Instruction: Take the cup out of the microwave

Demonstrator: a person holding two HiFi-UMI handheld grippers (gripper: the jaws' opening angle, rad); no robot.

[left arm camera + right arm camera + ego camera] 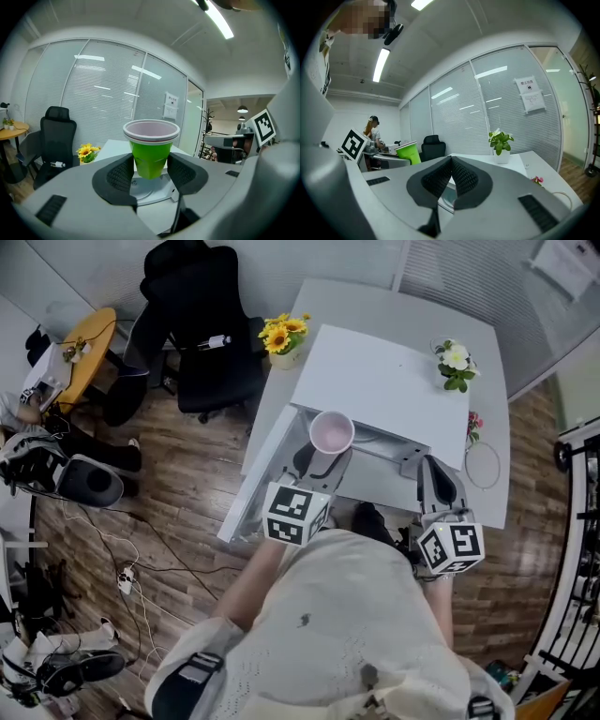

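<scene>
Looking down from the head view, I judge the job mostly done. The green plastic cup (331,432) with its pale inside is up in the left tongs (322,457), in front of the white box-shaped microwave (384,381). The microwave's door (264,474) hangs open at about eight o'clock from the cup. The cup sits at twelve o'clock from the left tongs' marker cube (295,514). The right tongs (441,486) hover at four o'clock from the cup, well apart and carrying nothing. What seems left is to bring the cup away and set it on the white table (375,301); shutting the door may follow.

From the left gripper view, the cup (151,149) stands upright, dead centre between the jaws. The ribbed pads (123,174) press its lower sides at nine and three o'clock, with the rim well above them, so the left tongs (151,172) are clamped on the cup. A round pale plate (150,188), probably the oven's turntable, shows below at six o'clock. As far as I can tell it is apart from the cup's base.

From the right gripper view, the right tongs (451,172) have their jaws closed together, tips meeting, with nothing between them. The cup (408,153) shows small at nine o'clock of them, well apart.
</scene>
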